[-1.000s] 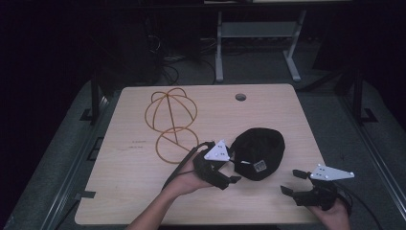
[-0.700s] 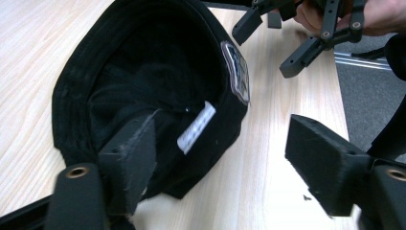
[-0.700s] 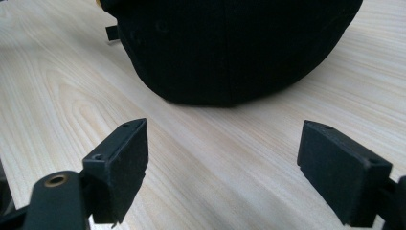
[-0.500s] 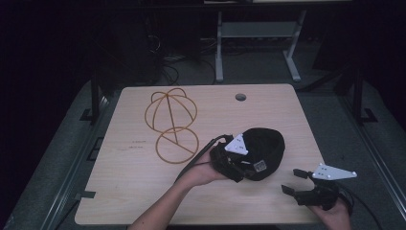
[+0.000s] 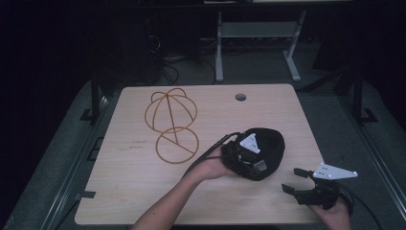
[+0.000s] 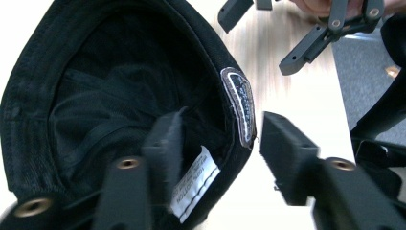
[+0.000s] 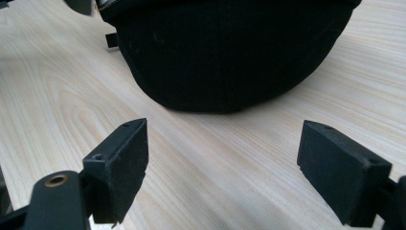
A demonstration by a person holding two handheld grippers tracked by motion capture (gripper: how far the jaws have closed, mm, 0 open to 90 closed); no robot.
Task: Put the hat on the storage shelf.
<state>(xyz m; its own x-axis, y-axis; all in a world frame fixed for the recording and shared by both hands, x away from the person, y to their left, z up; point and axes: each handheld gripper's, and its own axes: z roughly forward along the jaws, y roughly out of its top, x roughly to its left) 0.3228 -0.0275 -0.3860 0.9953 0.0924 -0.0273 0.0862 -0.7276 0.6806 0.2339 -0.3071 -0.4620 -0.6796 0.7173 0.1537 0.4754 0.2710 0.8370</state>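
Two tools at work over a pale wooden surface (image 5: 134, 177). Nearest, at the near right corner: right tool (image 5: 293, 180), held in a hand at the surface's edge, jaws wide apart with bare wood between them. Its own view has both pads clear of the black cap (image 7: 230, 52), which sits just ahead of them, apart from both.

Next, mid-right: left tool (image 5: 235, 158) reaches in from the left, forearm crossing the near edge, cable trailing behind it. It is at the cap's (image 5: 264, 152) near-left rim. Jaws have just been closing and stand about half open. In the left tool's view one jaw sits inside the upturned cap (image 6: 105, 96), beside a white sewn label (image 6: 194, 184); the other stands outside the rim, with a gap to the edge where a small oval patch (image 6: 241, 105) shows. Rim is between the jaws, outer pad not touching; no grip shown.

Cap lies on the right half of the surface, hollow side turned toward the left tool.

Farther left: a thin wire frame (image 5: 171, 125), two rounded loops, flat on the wood, well apart from the cap.

Far edge: small round hole (image 5: 240, 97).
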